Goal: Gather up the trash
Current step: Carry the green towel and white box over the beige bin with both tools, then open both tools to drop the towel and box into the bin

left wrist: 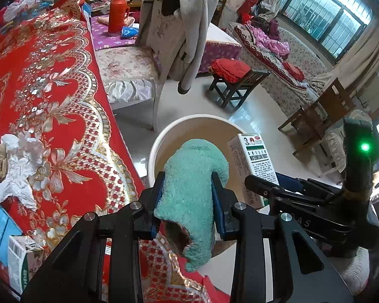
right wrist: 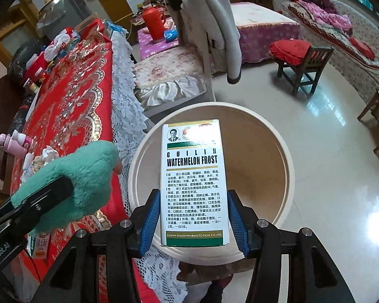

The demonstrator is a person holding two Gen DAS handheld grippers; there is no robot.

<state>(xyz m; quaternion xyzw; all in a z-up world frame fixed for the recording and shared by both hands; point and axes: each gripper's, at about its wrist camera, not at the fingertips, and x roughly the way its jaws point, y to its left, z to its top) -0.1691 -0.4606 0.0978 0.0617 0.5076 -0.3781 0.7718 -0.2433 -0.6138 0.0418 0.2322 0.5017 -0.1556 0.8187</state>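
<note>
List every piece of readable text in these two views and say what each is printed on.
"GUILIN WATERMELON FROST": medicine box held in the right tool.
"GUILIN SANJIN PHARMACEUTICAL CO.,LTD.": green band at that box's bottom.
"Robot.AI", start cut off: left tool's body.
Chinese paragraphs on the box: too small.
Carton on the table: unreadable.

the box [right wrist: 193,184] reads "guilin watermelon frost" in black, with "guilin sanjin pharmaceutical co.,ltd." on its green foot band and dense chinese print between. the left tool's [right wrist: 32,202] body carries white lettering ending "robot.ai".
</note>
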